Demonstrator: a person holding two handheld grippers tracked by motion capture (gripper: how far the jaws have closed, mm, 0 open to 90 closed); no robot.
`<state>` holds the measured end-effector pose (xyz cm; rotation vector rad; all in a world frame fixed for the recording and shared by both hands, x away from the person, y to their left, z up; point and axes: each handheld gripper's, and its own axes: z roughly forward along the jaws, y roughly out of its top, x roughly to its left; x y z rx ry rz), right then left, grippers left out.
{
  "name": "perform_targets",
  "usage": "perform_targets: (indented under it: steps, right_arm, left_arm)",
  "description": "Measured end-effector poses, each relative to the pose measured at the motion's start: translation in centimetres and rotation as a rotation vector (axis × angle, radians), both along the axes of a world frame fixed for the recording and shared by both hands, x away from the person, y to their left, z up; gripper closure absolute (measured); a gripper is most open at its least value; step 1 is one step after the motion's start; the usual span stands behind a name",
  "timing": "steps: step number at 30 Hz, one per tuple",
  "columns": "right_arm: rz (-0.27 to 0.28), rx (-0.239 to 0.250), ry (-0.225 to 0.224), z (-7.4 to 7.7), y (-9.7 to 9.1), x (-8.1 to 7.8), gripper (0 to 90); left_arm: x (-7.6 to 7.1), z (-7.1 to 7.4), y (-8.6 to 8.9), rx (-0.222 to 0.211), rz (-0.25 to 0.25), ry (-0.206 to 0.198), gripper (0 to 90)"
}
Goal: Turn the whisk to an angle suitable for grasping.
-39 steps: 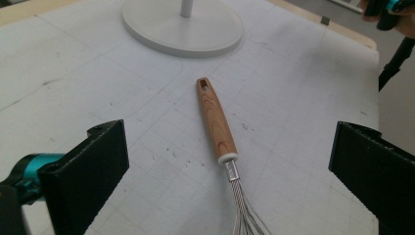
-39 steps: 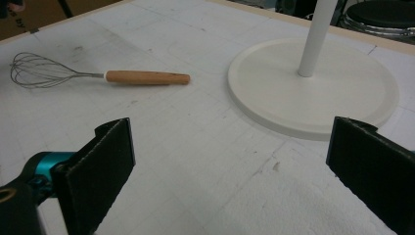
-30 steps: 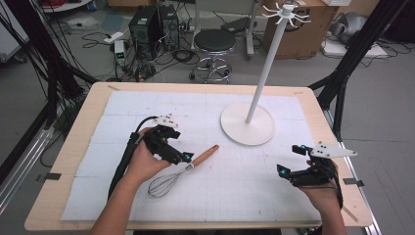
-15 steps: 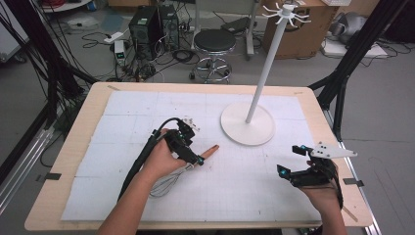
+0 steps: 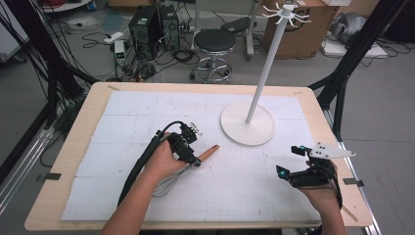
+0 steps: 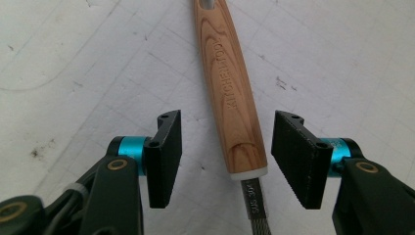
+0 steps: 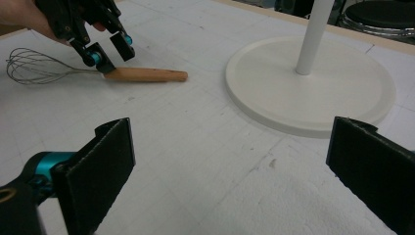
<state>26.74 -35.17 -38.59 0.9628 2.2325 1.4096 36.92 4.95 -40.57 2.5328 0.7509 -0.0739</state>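
Near the table's left-centre, the whisk (image 5: 183,166) lies flat on the white mat (image 5: 122,112), wooden handle (image 6: 230,93) pointing right toward the stand (image 5: 247,125). Left gripper (image 6: 225,156) spread, jaws straddling the handle's lower end beside the metal collar, not touching. Judgement: close squarely on the wood, not the tapering collar, to stop it twisting. Right gripper (image 5: 293,161) spread, idle at near right. No containers present.

1. From above, my left hand (image 5: 164,159) covers most of the whisk (image 5: 169,178); I see just wire loops behind the left gripper (image 5: 195,160) and the handle tip ahead.
2. Between that gripper's jaws, the handle (image 6: 230,93) runs off the top edge.
3. I can't read the blurred stamp below it.
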Motion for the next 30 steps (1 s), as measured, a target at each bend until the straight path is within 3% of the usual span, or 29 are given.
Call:
perform_targets:
  steps: [6, 8, 12, 21, 25, 30]
  right_arm:
    - [0.0, -0.001, 0.001, 0.0, 0.1, 0.0, 2.9]
    - [0.001, -0.005, 0.0, 0.0, 0.1, 0.0, 2.9]
    - [0.001, -0.007, -0.001, 0.0, 0.2, 0.0, 2.9]
    - [0.0, -0.01, 0.0, 0.0, 0.3, 0.0, 2.9]
    - [0.004, -0.014, 0.005, -0.1, 0.5, 0.0, 2.9]
    - [0.01, -0.019, 0.005, -0.1, 0.7, 0.0, 2.9]
  left_arm:
    - [-0.1, -0.4, -0.4, 0.023, -0.01, 0.015, 48.5]
    - [-0.2, -1.0, -0.8, 0.071, -0.024, 0.027, 50.6]
    - [-0.5, -1.0, -1.2, 0.11, -0.034, 0.01, 54.2]
    - [-1.0, -0.9, -1.7, 0.086, -0.073, 0.047, 60.5]
    - [-1.2, -0.9, -2.4, 0.124, -0.089, 0.023, 62.3]
    - [-1.2, -0.9, -2.5, 0.12, -0.085, 0.016, 61.7]
